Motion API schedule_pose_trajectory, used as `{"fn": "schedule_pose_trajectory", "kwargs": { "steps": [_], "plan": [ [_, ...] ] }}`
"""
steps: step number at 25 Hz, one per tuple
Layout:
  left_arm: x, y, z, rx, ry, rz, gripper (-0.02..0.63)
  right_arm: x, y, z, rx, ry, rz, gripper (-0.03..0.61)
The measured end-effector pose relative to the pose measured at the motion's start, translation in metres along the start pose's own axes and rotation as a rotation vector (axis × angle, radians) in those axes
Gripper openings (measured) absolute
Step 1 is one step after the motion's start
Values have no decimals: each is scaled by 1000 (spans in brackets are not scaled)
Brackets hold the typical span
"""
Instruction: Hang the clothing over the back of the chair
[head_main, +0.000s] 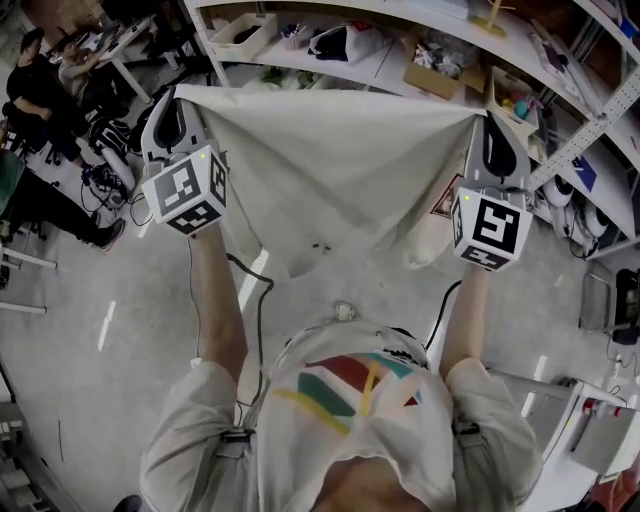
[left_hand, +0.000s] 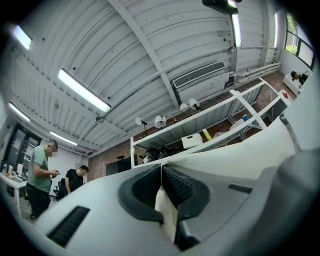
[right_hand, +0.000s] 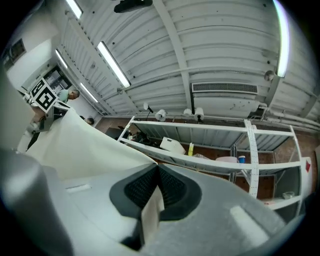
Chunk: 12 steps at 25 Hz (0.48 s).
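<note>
Tension mattered: the left claw (head_main: 178, 95) and the right claw (head_main: 482, 118) each clenched a top corner of the white garment (head_main: 330, 170), so both probably needed equal height for an even drape.

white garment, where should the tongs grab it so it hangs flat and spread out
The two top corners, coming in from the near side along the top edge. The garment, pinched that way by the left tongs and right tongs, hangs as one flat sheet under a taut edge.
</note>
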<state>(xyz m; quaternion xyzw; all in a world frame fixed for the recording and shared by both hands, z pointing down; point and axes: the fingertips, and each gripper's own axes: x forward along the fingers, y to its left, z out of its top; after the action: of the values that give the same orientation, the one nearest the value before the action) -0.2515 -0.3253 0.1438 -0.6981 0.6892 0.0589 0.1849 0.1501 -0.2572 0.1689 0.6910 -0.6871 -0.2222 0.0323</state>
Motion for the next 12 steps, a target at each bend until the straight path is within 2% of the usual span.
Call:
{"fn": "schedule_pose_trajectory", "kwargs": {
  "steps": [4,9,12],
  "plan": [
    [34,0,46,29,-67,-18,15,22,-29,48,-32,-91,-46,6],
    [73,-2,84,62,-102,-56,15,45,-54,97,-65,-166,-93,6],
    [92,-1,102,42,-127,-80,15,57,-63,121,-88,-198,-110,6]
  ]
}}
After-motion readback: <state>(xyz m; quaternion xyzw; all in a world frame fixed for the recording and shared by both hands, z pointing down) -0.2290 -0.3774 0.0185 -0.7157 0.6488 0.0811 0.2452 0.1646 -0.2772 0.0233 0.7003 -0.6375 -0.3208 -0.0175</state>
